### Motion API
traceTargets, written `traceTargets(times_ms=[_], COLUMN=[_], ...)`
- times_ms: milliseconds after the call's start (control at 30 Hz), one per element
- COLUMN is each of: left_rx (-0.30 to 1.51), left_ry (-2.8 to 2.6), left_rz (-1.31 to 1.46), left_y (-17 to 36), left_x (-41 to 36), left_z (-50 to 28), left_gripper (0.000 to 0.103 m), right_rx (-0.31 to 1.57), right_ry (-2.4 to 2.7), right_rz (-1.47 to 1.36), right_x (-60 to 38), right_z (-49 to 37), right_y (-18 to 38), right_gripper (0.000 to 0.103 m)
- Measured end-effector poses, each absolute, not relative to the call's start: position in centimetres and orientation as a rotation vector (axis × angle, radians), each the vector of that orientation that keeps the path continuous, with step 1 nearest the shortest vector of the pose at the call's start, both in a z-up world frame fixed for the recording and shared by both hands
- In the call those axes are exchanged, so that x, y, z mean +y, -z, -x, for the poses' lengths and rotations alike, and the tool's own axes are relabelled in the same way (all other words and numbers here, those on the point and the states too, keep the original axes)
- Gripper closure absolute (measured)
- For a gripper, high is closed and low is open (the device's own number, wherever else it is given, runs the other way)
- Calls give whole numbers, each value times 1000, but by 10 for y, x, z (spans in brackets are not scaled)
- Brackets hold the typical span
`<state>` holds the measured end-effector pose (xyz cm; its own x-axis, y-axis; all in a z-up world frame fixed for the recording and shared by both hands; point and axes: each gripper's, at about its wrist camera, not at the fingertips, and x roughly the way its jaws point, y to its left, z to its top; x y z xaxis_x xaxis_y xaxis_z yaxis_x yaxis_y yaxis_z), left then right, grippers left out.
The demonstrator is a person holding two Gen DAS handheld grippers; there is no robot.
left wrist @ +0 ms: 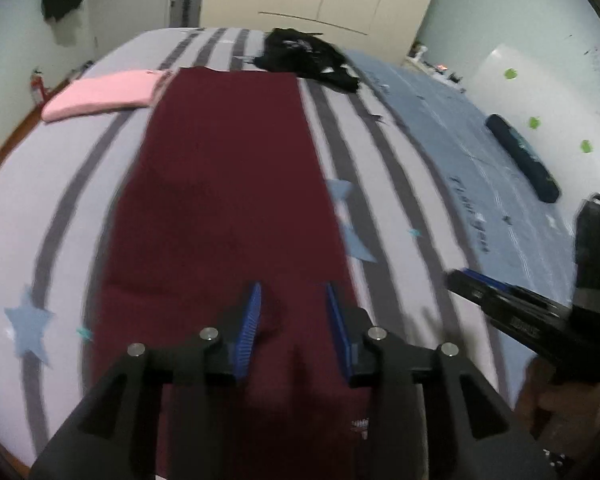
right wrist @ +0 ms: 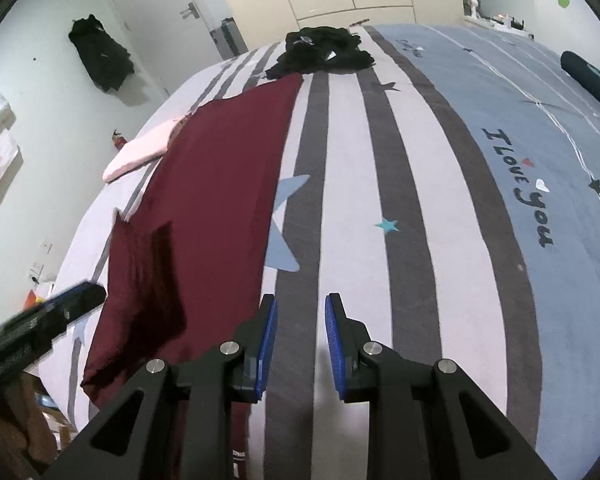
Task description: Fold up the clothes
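Two grippers hung over the bed (right wrist: 380,184) at this moment, and neither had hold of anything. Our left gripper (left wrist: 294,320) had its blue pads spread apart above the near end of the maroon garment (left wrist: 220,184), with cloth visible between them but nothing pinched. Our right gripper (right wrist: 301,340) was likewise released, poised over the bare striped cover just beside the garment's right-hand edge.

We saw the maroon garment lying in a long narrow strip running from the near edge of the bed toward the far edge, its sides seemingly already turned in. A folded pink garment (left wrist: 100,94) lay at the far left, touching or slightly under the maroon strip's far corner, and a black heap of clothes (left wrist: 312,58) sat near the far edge, just beyond the strip's end.

We judged the next fold, near end to far end, to carry several risks. With the right gripper off the cloth, a lift by the left alone would have skewed the strip and spilled the tucked sides. A shallow pinch could have caught only the top layer, or the bedcover as well. Carrying the end too far could have dragged the pink garment or landed on the black heap.
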<state>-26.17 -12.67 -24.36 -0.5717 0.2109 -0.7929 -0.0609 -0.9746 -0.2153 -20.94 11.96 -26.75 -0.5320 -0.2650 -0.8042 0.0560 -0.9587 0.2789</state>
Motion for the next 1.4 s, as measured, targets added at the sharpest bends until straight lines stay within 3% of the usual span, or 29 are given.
traceTargets(times_ms=[467, 1000, 1167, 1400], left_rx=[-234, -259, -268, -281], left_ry=[-2719, -2645, -2626, -2613], left_rz=[1633, 1709, 1705, 1716], left_y=[300, 325, 328, 329], left_x=[-246, -263, -257, -259], left_z=[210, 188, 191, 194], left_gripper=[69, 67, 66, 66], right_rx=[-318, -238, -151, -212], right_ry=[2391, 2323, 2400, 2408], right_rz=[-1411, -1491, -1484, -1439], right_x=[36, -13, -6, 17], right_z=[210, 233, 242, 249], right_y=[301, 338, 339, 328], right_gripper=[81, 81, 101, 99])
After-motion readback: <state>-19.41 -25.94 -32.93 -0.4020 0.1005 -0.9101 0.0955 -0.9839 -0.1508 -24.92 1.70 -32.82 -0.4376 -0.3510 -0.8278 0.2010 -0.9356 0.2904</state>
